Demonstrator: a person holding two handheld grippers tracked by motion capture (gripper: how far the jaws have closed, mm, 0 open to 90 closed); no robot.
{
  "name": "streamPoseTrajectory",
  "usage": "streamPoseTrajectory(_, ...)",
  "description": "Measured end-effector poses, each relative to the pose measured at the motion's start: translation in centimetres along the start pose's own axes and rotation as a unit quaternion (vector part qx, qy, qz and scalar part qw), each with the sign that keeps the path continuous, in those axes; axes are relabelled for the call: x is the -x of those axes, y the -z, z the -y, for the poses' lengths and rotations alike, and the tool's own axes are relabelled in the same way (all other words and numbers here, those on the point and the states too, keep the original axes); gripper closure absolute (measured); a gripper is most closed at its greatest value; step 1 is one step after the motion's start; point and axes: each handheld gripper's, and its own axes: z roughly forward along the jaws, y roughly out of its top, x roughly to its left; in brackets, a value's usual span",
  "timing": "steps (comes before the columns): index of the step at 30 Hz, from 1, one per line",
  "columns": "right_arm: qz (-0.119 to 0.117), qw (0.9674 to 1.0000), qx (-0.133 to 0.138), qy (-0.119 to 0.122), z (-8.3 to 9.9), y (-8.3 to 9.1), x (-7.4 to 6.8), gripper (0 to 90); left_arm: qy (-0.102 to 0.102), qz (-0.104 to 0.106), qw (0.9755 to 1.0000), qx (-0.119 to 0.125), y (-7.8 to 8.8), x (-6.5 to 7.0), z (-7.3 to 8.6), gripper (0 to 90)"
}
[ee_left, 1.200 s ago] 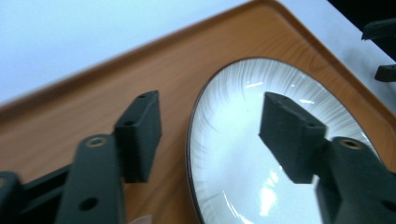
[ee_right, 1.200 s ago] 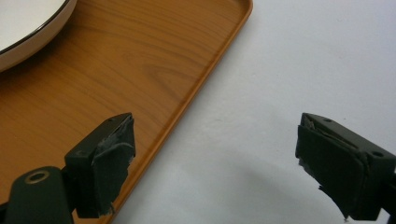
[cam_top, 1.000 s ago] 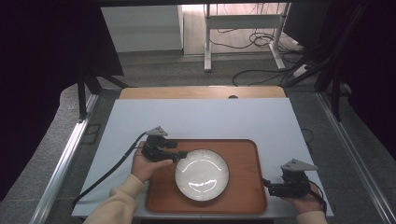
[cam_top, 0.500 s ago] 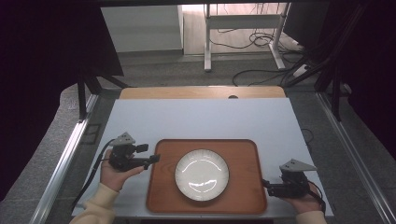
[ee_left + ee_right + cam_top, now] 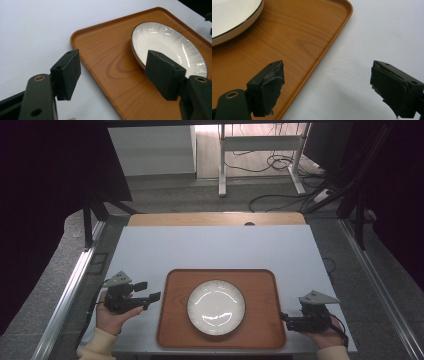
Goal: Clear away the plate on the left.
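Fingers of both grippers, left gripper and right gripper, gape wide, empty, flanking the tray near the desk's front edge; plate centred between.

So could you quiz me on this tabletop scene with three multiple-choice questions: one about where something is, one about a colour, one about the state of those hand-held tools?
1. Where does the plate sit?
A. on the bare table
B. in the middle of the tray
C. between the jaws of one gripper

2. What colour is the tray?
A. reddish-brown, wood-grained
B. blue
C. black

3. How do the jaws of the left gripper and the right gripper stand?
A. both shut on the tray
B. one open, one shut
C. both open, holding nothing

Answers:
1 B, as the high view shows the white plate centred on the tray.
2 A, as the wood grain shows in both gripper views.
3 C, as each gripper view shows a wide gap between its jaws, with only tray and table behind.
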Motion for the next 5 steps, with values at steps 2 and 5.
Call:
streamPoseTrajectory(2,0.0,1.0,0.002,0.0,-0.01,0.04,0.0,12.6,0.0,0.003,1.0,0.001,-0.06,0.0,-0.01,27.9)
streamPoseTrajectory(5,0.001,1.0,0.006,0.002,-0.03,0.13,0.02,12.7,0.003,0.009,0.9999,0.002,-0.35,0.04,-0.06,27.7)
